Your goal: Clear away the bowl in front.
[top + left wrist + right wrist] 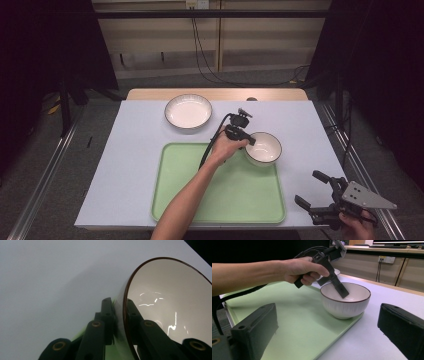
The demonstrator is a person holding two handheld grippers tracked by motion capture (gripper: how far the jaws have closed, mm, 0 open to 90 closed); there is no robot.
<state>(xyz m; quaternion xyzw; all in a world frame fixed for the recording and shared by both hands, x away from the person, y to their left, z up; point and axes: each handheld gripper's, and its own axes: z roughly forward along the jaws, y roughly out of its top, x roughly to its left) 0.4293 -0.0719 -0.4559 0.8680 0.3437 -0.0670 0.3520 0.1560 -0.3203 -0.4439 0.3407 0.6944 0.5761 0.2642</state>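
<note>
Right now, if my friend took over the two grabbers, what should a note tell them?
Left gripper: shut on the rim of the bowl, one jaw inside and one outside.
Right gripper: open, holding nothing, off the tray's right front corner.
Bowl: sits at the right far corner of the green tray, partly over its edge.
Plate: on the table beyond the tray, untouched.
Done: bowl gripped.
Left: probably settle the bowl fully on the tray, then perhaps fetch the plate.
</note>
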